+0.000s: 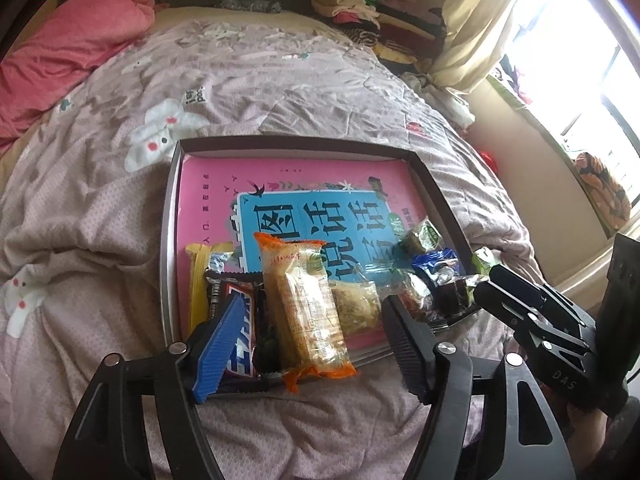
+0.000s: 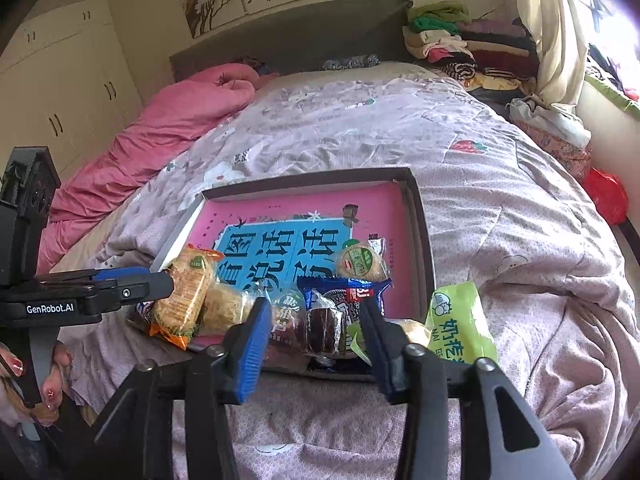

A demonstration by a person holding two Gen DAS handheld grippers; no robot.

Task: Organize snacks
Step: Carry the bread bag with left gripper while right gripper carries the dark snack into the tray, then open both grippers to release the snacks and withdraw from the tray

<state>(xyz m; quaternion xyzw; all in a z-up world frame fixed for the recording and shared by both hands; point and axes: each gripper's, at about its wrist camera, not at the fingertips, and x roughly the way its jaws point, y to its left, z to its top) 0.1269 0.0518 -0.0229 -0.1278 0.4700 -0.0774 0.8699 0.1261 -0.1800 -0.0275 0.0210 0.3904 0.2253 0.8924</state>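
A shallow dark box lies on the bed with a pink book in it. Snacks line its near edge. My left gripper is open, straddling an orange biscuit pack and a Snickers bar; its pads stand clear of the pack. A yellow bar lies to the left. My right gripper is open over a dark brown cake packet and a blue cookie packet. A green packet lies outside the box.
The box rests on a rumpled lilac quilt. A pink blanket lies far left. Folded clothes are stacked by the headboard, near a curtain. A hand holds the left gripper.
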